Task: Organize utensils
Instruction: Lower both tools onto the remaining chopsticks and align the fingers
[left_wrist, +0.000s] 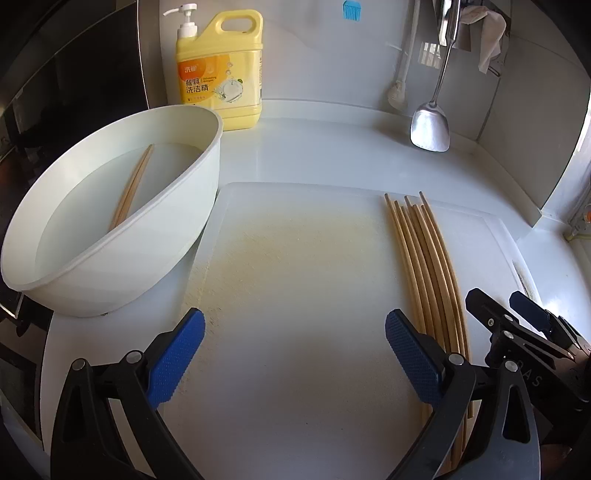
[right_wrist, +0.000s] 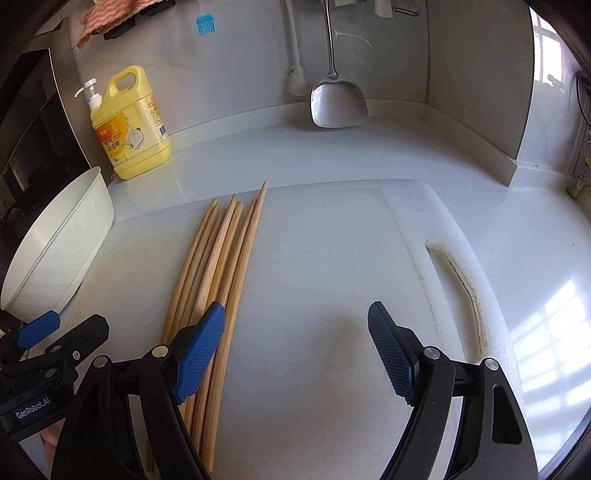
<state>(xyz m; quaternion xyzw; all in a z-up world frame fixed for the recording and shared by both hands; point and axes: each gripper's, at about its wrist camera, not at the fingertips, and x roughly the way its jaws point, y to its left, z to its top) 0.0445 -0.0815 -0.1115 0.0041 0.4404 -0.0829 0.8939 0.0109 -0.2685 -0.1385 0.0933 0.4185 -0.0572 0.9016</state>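
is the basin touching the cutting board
Touching: in the left wrist view the basin overlaps the cutting board's left edge, its base resting on it with no gap.

You face a glossy white table (right_wrist: 332, 155) in a corner of pale grey walls (right_wrist: 388, 48); window light (right_wrist: 554, 332) patterns its right side.

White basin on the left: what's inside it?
The white basin holds water and two chopsticks leaning on its wall. The near rim hides their lower ends and the basin floor there.
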